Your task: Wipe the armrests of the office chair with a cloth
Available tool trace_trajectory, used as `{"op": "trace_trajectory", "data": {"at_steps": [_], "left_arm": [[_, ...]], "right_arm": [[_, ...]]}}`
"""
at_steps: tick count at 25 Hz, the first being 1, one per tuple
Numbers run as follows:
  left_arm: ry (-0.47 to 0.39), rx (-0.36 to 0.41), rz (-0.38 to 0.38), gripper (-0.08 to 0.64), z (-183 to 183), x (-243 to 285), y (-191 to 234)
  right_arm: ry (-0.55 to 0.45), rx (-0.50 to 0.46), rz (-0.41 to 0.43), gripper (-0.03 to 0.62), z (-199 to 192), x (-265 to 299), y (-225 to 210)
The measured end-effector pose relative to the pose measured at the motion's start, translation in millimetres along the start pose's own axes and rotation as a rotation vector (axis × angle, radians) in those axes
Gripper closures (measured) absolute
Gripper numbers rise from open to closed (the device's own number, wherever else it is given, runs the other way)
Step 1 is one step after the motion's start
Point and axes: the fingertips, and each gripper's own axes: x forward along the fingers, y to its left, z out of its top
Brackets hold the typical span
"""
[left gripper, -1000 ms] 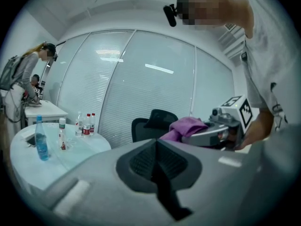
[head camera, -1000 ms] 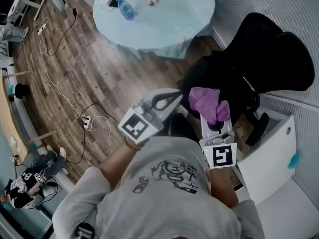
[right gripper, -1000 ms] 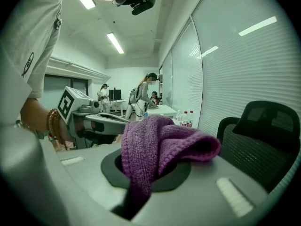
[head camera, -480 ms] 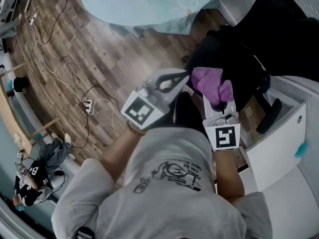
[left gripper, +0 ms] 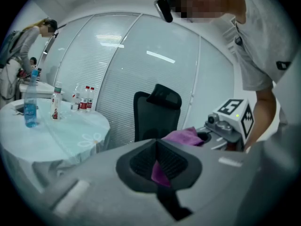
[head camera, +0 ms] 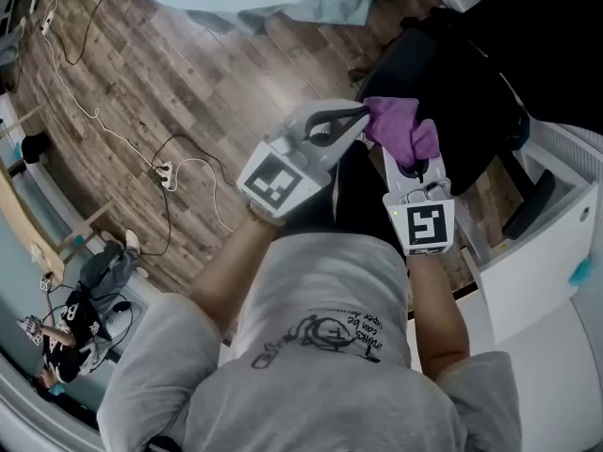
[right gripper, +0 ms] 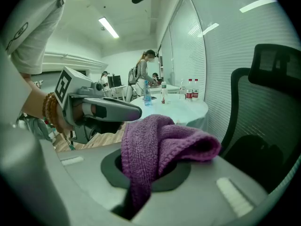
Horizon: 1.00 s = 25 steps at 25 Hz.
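In the head view, a person in a grey T-shirt [head camera: 330, 347] holds both tools over a brown wooden plank floor [head camera: 188, 83]. The shirt carries a line drawing and some script, but the script stands upside down and cannot be read. The left gripper [head camera: 356, 121] is grey plastic with a black-and-white marker cube. Its jaws are pressed together, and their tip touches the edge of the purple knitted cloth [head camera: 396, 121]. The right gripper [head camera: 412, 163] is clenched on this cloth. The cloth bunches above its jaws in the upper middle of the frame, in front of the black office chair [head camera: 471, 64] at the upper right. The chair's black armrest [head camera: 532, 201] lies near the right edge, apart from the cloth. A white cable with a power strip [head camera: 162, 171] lies on the floor at the left.

In the left gripper view, the two ribbed black pads meet along a seam at the centre. A strip of purple shows in the gap below the seam; it cannot be told whether it is nipped or only behind the pads. At the left stands a round table with a pale blue cover [left gripper: 70, 135], and on it are clear bottles with red labels [left gripper: 87, 98], the print too small to read.

In the right gripper view, the cloth fills the centre, gripped between the jaws and folded over to the right. The chair's mesh back rises at the right edge.
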Motion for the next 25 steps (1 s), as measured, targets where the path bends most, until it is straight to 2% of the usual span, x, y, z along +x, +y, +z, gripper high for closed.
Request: {"op": "trace_trajectory", "data": {"at_steps": [7, 15, 18, 25], "left_arm": [[0.041, -0.005, -0.009, 0.56, -46, 17, 16], [0.086, -0.009, -0.02, 0.56, -87, 30, 15], [0.095, -0.038, -0.013, 0.56, -94, 35, 28], [0.112, -0.036, -0.023, 0.56, -102, 42, 38]], "right_arm": [[0.066, 0.022, 0.018, 0.563, -46, 30, -6], [0.115, 0.039, 0.023, 0.563, -93, 51, -8], [0.13, 0.023, 0.043, 0.563, -100, 65, -9], [0.147, -0.027, 0.053, 0.563, -101, 72, -22]]}}
